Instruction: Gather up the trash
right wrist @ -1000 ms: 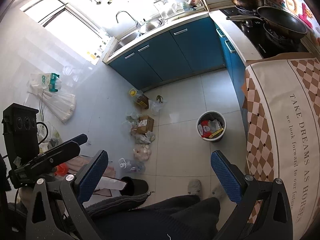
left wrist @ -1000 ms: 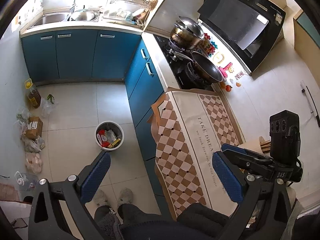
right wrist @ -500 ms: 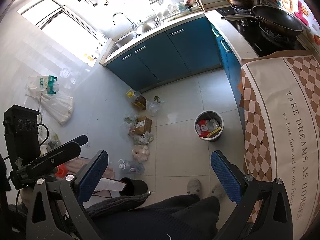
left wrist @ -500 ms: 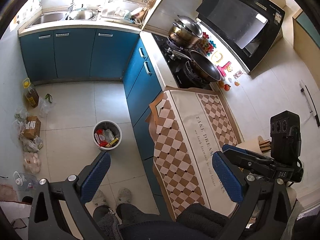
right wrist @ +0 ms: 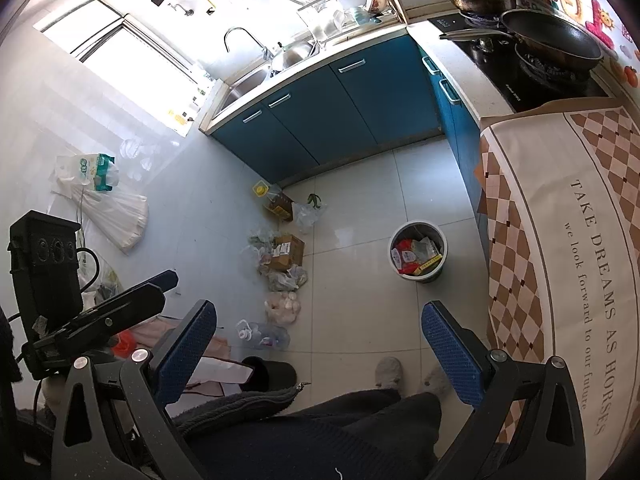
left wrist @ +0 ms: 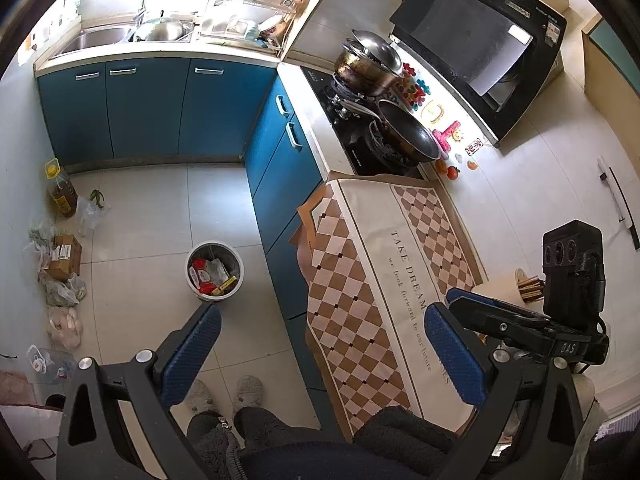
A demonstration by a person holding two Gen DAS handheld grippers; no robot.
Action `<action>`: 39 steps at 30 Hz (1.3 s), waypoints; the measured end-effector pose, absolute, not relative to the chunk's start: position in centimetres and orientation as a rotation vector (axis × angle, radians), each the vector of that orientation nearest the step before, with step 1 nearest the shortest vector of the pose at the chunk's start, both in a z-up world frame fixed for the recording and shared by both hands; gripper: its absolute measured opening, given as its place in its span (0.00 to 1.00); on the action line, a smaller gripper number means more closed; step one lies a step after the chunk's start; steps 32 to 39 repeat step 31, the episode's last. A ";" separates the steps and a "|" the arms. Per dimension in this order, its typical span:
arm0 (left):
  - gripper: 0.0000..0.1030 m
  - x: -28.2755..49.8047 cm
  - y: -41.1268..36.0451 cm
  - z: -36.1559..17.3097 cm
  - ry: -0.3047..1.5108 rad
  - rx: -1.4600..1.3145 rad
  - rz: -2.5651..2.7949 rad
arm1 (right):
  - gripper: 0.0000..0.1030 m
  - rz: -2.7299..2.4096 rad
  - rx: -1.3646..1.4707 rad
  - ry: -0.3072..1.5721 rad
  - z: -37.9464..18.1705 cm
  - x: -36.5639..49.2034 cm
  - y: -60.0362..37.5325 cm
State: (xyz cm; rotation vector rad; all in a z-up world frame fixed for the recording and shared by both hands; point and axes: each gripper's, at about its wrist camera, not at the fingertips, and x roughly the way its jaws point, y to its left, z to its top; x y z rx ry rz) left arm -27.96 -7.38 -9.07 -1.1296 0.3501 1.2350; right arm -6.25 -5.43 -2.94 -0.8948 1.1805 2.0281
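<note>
A: Both held high, left gripper [left wrist: 316, 352] and right gripper [right wrist: 320, 348] spread wide, empty. Trash?
B: Bin [right wrist: 418, 251] mid-floor, full of wrappers [right wrist: 414, 258]. Probably light, crinkly, slippery; I'd pinch a folded edge, or grip the stiff rim.

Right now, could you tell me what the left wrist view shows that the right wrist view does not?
Only the left wrist view shows the black range hood and the chopstick holder. Only the right wrist view shows the window and the white bags hanging on the wall. Both show the trash bin on the floor, the black pan, the checkered cloth and both open grippers.
</note>
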 end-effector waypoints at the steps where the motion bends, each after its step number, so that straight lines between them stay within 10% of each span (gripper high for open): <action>1: 1.00 -28.0 -7.4 -9.1 0.350 -1.130 1.235 | 1.00 2.028 -0.893 1.180 -2.9 -6.2 -5.4; 39: 1.00 -28.3 -6.3 -7.8 0.344 -1.109 1.228 | 1.00 2.033 -0.877 1.171 -1.5 -5.7 -5.6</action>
